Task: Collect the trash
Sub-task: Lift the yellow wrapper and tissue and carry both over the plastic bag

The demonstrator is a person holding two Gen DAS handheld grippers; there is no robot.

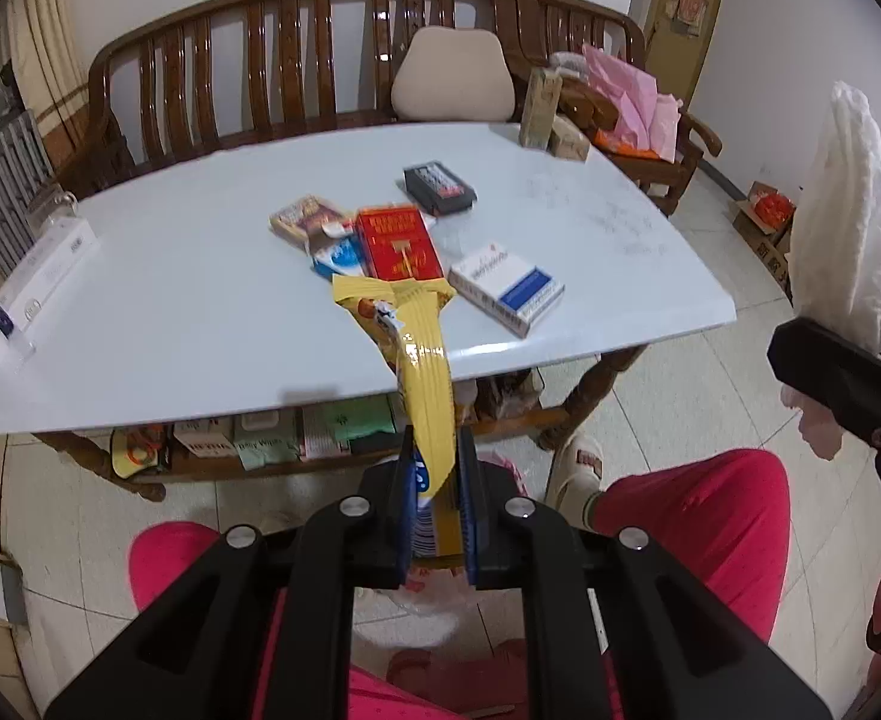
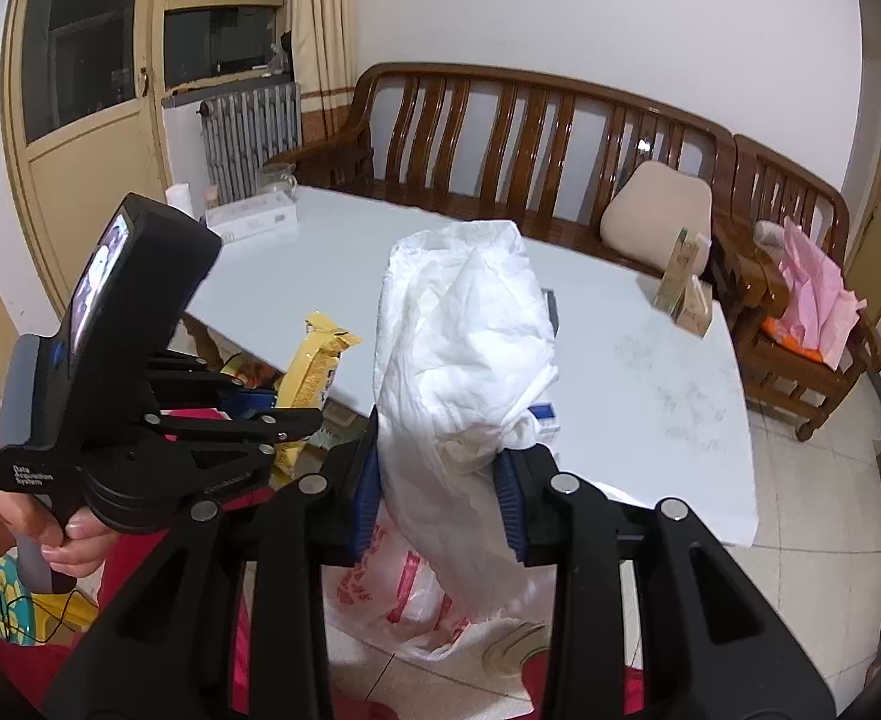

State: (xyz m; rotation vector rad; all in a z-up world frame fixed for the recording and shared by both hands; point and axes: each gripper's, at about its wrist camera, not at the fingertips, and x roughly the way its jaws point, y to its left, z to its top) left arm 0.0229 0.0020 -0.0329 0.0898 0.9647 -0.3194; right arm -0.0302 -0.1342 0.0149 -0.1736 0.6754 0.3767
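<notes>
White table (image 1: 200,312) — packs (image 1: 506,288), boxes (image 1: 554,114)

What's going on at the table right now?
A seated person is clearing trash with two handheld grippers. The left gripper is shut on a yellow snack wrapper; the right gripper is shut on crumpled white paper. Several small boxes remain on the table.

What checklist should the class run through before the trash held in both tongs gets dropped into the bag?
1. Left tongs shut on the crinkled yellow snack wrapper: ok.
2. Right tongs shut on the crumpled white paper wad: ok.
3. Thin white plastic bag with red print lies below both tongs: ok.
4. Bag mouth open: cannot tell.
5. White tabletop cleared of trash: not ok, the red flat box and other packets remain.
</notes>
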